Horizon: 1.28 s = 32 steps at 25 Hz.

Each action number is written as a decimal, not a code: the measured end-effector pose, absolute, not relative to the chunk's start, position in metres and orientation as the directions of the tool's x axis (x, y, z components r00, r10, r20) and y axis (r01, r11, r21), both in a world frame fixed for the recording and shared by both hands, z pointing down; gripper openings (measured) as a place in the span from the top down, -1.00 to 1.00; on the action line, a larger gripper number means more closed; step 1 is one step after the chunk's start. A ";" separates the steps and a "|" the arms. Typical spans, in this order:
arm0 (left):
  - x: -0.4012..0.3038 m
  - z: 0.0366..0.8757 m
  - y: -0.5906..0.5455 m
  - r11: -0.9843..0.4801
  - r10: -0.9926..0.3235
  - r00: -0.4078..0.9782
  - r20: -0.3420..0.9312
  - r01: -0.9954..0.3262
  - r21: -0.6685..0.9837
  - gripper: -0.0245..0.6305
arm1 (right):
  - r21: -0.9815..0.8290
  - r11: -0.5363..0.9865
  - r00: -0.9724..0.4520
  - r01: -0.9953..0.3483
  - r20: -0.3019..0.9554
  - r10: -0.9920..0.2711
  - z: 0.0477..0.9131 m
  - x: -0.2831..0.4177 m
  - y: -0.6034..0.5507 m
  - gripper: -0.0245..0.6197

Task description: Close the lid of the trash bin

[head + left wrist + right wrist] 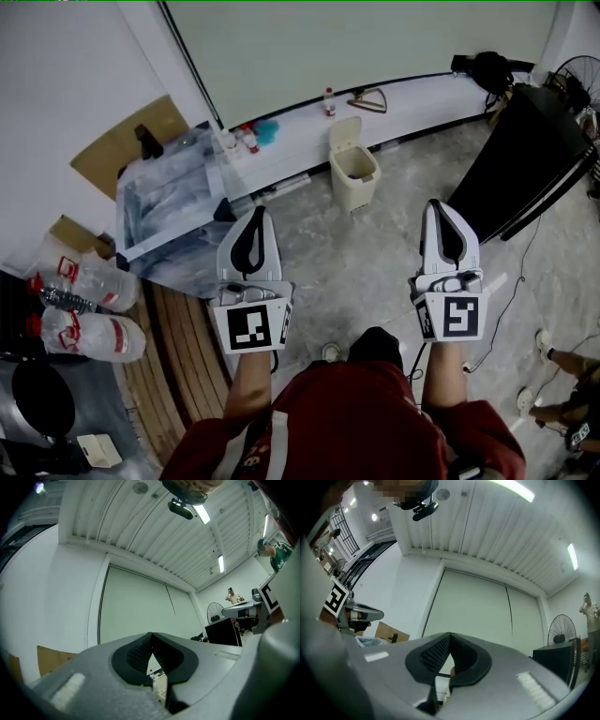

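Observation:
A small cream trash bin (353, 180) stands on the grey floor against the white ledge. Its lid (345, 132) is raised upright at the back and the inside shows. My left gripper (257, 216) is held out short of the bin and to its left, jaws shut and empty. My right gripper (440, 206) is level with it, to the bin's right, also shut with nothing in it. In the left gripper view the pads (140, 653) meet at the tip, and a slice of the bin (161, 686) shows below them. The right gripper view shows ribbed pads (436, 654) meeting likewise.
A clear plastic crate (169, 202) sits left of the bin, with packs of water bottles (89, 281) and wooden slats (192, 342) nearer me. A black cabinet (530, 173) and a fan (577, 75) stand at the right. Bottles (329, 101) rest on the ledge. A person's legs (562, 394) are at lower right.

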State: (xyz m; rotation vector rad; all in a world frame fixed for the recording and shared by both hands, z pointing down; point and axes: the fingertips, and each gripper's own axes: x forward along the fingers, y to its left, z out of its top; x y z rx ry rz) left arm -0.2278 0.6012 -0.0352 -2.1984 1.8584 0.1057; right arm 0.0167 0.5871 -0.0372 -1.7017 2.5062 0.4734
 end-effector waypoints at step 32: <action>-0.098 -0.018 0.319 -0.213 -0.962 0.238 -0.136 -0.961 -0.176 0.93 | 0.156 0.309 -0.333 -0.938 -0.170 -0.927 -0.009 0.146 0.321 0.92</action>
